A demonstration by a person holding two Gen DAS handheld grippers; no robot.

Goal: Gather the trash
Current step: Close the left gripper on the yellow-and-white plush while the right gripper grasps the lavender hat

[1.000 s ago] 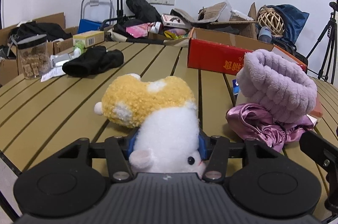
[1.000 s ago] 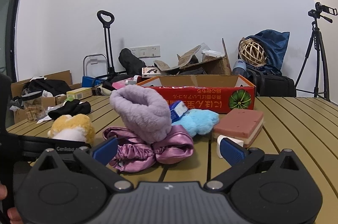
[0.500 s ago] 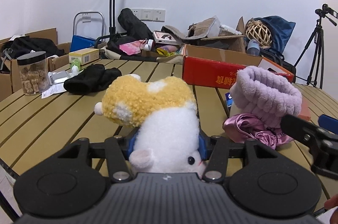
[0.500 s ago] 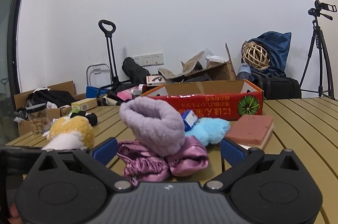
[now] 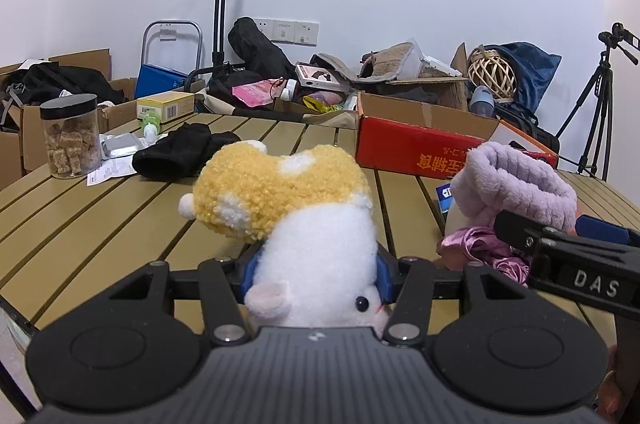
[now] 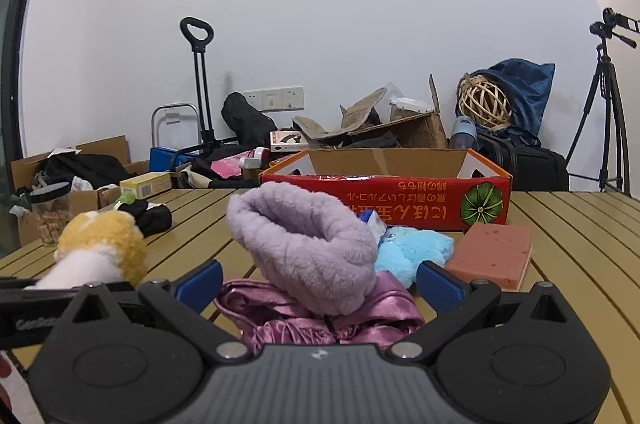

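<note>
Left wrist view: a clear jar (image 5: 71, 137) of brown chunks stands at ten o'clock on the slatted desk (image 5: 100, 224), a black cloth (image 5: 180, 154) beside it toward centre. The left hand-held gripper (image 5: 316, 270) is pinching a yellow-and-white plush toy (image 5: 288, 208) between its blue pads, at six o'clock. A red cardboard box (image 5: 416, 152) sits at one o'clock. Right wrist view: the right hand-held gripper (image 6: 318, 282) stands spread, its pads apart on either side of a lilac fleece item (image 6: 308, 244) lying on purple satin fabric (image 6: 316, 320). A blue fuzzy item (image 6: 412, 252) and a pink sponge block (image 6: 494, 250) lie at three o'clock.
</note>
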